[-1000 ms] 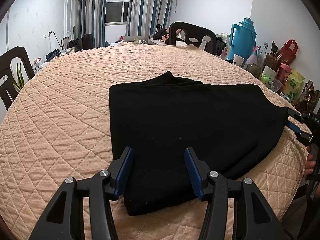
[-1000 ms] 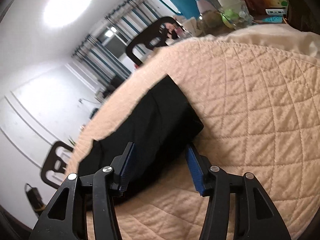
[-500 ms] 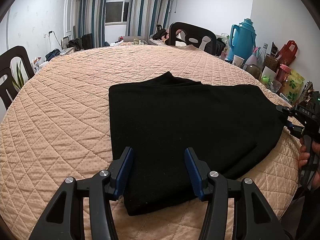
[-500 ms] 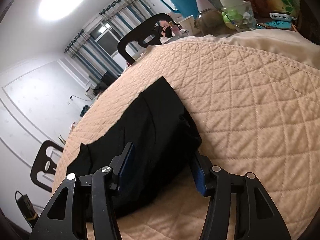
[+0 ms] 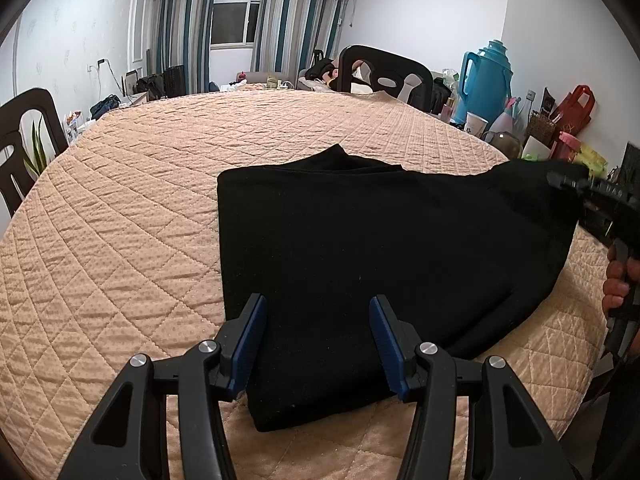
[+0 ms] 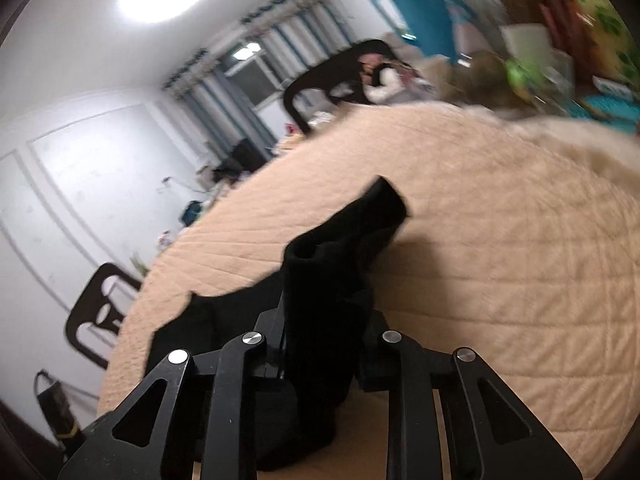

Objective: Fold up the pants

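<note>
A: Left wrist view?
B: Black pants (image 5: 360,264) lie folded on the quilted tabletop (image 5: 120,240); left tongs (image 5: 318,342) gape above their near edge, touching nothing.
A: Right wrist view?
B: Right tongs (image 6: 324,320) have just been closing and now pinch the pants' end, lifted.

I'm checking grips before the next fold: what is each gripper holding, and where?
Right gripper pinches the black pants at their lifted end. Left gripper holds nothing; its jaws are open.
</note>
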